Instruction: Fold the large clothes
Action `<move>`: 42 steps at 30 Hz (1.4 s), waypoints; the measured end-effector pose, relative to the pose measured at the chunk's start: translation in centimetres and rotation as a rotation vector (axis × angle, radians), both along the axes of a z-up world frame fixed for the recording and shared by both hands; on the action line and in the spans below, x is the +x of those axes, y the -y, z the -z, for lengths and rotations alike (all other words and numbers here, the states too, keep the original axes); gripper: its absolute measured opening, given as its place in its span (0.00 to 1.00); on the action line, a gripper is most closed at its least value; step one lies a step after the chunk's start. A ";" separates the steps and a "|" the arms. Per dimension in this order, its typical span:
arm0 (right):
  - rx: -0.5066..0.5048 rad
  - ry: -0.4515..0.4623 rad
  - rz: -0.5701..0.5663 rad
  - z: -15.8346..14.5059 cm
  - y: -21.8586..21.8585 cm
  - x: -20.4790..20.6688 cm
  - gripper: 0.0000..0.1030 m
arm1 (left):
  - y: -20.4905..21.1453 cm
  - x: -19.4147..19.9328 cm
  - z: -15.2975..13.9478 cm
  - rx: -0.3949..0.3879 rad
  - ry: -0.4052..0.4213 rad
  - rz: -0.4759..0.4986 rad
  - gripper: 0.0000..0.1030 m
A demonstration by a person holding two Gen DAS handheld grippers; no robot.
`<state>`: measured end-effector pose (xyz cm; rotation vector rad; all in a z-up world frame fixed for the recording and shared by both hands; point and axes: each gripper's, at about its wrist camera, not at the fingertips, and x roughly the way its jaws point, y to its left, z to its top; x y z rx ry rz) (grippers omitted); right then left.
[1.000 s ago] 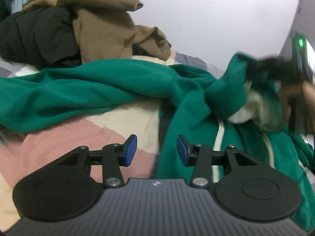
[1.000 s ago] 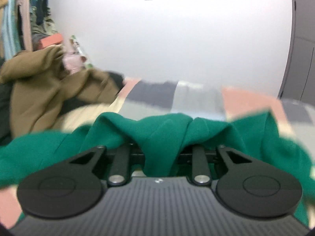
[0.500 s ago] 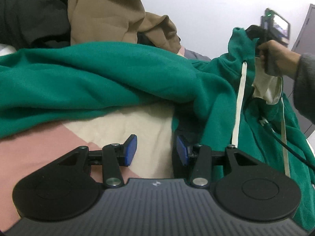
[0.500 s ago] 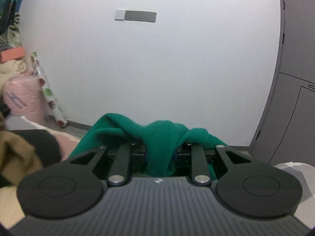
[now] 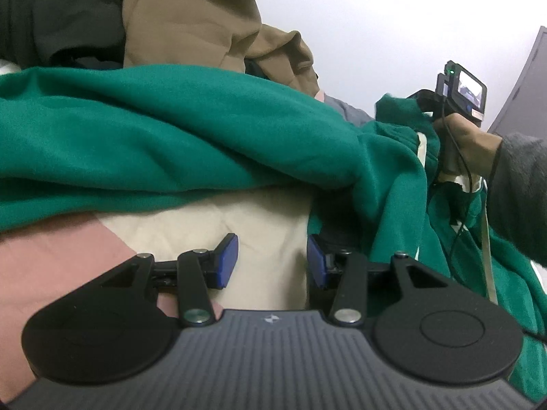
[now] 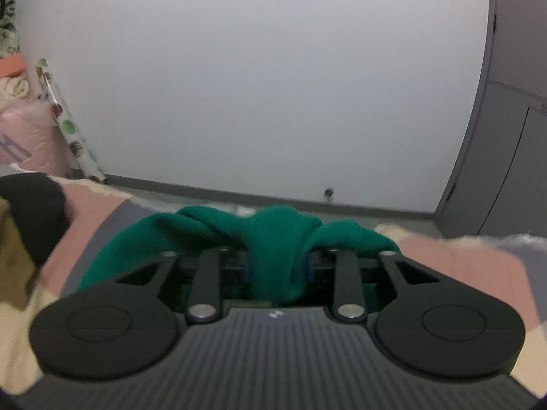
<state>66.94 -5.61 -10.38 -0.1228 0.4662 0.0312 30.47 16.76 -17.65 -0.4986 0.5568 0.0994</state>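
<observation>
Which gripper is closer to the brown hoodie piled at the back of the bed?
Left, as a judgement. The left gripper points toward the brown hoodie, beyond the green garment. The right gripper, green fabric between its jaws, sits off to the side.

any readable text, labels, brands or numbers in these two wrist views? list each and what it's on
No legible words or numbers in either view.
Left gripper body: a small pale emblem, a mark, no letters.
Right gripper body: the same emblem, no letters.
Pink bundle at the left edge: bluish marks, too blurred to read.
Camera screen on the right gripper: lit, too small to read.
</observation>
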 end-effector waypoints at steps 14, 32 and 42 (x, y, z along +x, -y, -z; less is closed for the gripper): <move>0.096 -0.038 -0.057 -4.8 5.2 -15.3 0.61 | -1.4 -4.7 -3.3 -0.061 -0.011 0.013 0.49; 0.193 -0.115 -0.180 -5.4 13.8 -43.0 0.61 | 4.9 -14.3 -6.9 0.043 -0.039 0.120 0.49; 0.389 -0.195 -0.466 -1.3 11.1 -51.4 0.61 | 3.4 -17.7 -8.5 -0.090 -0.080 0.002 0.49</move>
